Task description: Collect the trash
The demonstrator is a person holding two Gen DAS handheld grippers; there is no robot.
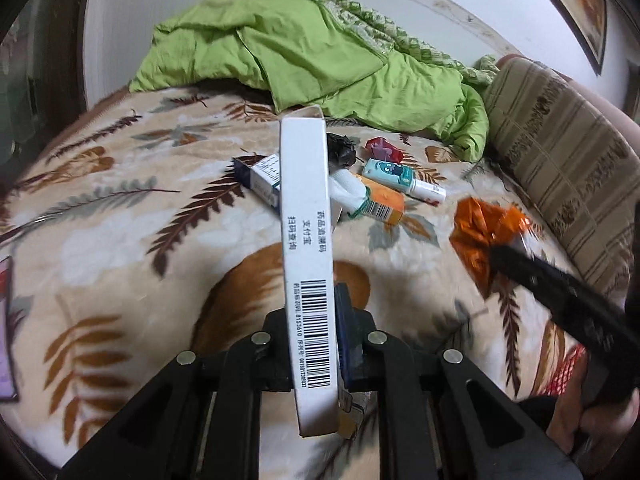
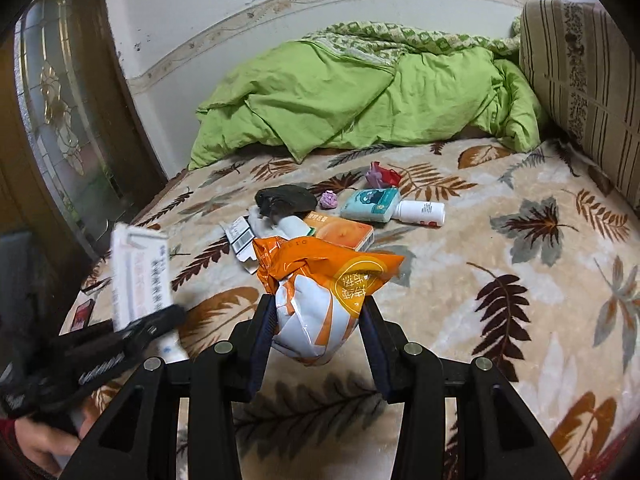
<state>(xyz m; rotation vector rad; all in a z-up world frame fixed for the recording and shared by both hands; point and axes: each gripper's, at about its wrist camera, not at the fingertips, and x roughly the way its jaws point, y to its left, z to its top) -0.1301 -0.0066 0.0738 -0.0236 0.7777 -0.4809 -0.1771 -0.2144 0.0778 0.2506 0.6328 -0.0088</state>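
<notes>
Though clamped — box (image 1: 306, 240) between tongs (image 1: 310, 312)

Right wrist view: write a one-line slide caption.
Right tool grips an orange-and-white wrapper above the leaf-print bed.

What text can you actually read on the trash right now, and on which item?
White carton in the left tool, side panel: "药品追溯码", "支付宝", "扫码查询".
Same carton, beside its barcode: a digit string, too small to read reliably.
Orange and white packet in the right tool: round yellow badge with characters, upside down, not legible.
Orange box, teal box, white bottle: print too small.
</notes>
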